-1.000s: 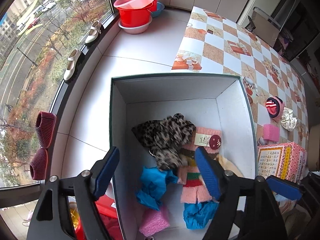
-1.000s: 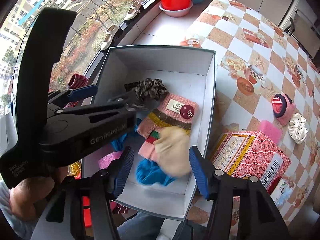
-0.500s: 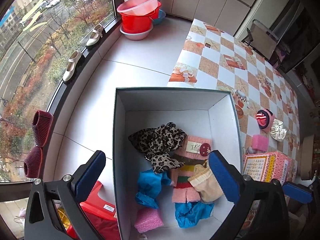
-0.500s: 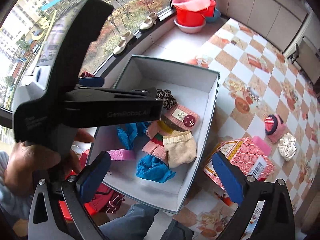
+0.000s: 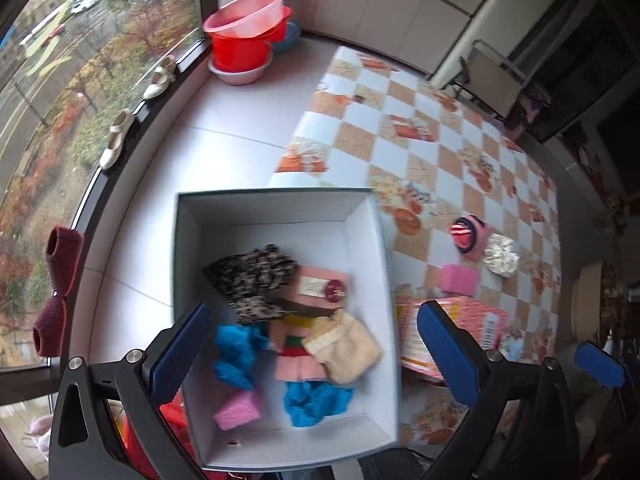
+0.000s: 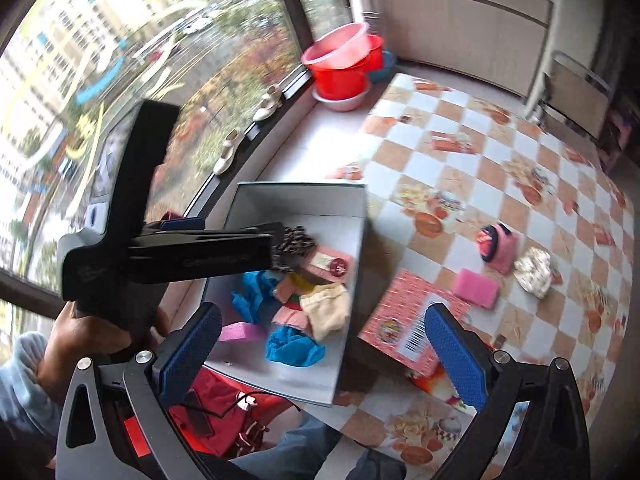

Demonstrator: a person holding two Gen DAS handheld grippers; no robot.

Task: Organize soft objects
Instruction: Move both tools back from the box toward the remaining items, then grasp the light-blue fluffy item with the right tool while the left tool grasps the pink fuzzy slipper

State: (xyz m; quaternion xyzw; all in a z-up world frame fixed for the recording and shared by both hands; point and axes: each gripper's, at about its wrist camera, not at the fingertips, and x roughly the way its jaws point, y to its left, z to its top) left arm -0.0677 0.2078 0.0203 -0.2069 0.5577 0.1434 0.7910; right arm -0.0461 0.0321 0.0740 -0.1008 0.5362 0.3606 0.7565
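Left gripper point(image 5: 316, 356): jaws spread wide, having just been opening; nothing between the pads, nothing touched. It hangs above the white box point(image 5: 276, 208), pointing steeply down into it.

Right gripper point(image 6: 324, 354): jaws also wide apart, likewise just opened, empty. It hangs over the near right rim of the box; the left gripper's black body crosses the left of its view, held by a hand point(image 6: 80, 340) with a pale sleeve.

Box contents, all loose on the floor of the box:
- leopard-print cloth point(image 5: 252, 276), far left
- pink striped knit with a label and dark red button point(image 5: 320, 288), middle
- cream knit piece point(image 5: 344, 346), lying on the striped knit, toward the right wall
- blue cloth point(image 5: 238, 350) at left, another blue cloth point(image 5: 316, 400) near
- pink sponge point(image 5: 236, 410), near left corner

Outside the box, on the checked tablecloth point(image 5: 440, 128):
- red patterned carton point(image 6: 412, 320), just right of the box
- second pink sponge point(image 6: 476, 288), beyond the carton
- pink and navy knit item point(image 6: 496, 246) and a shiny cream scrunchie point(image 6: 534, 272), further right

Far left: stacked red and pink basins point(image 5: 248, 44) by the window; pale shoes point(image 5: 116, 144) and dark red knit slippers point(image 5: 56, 288) on the sill.
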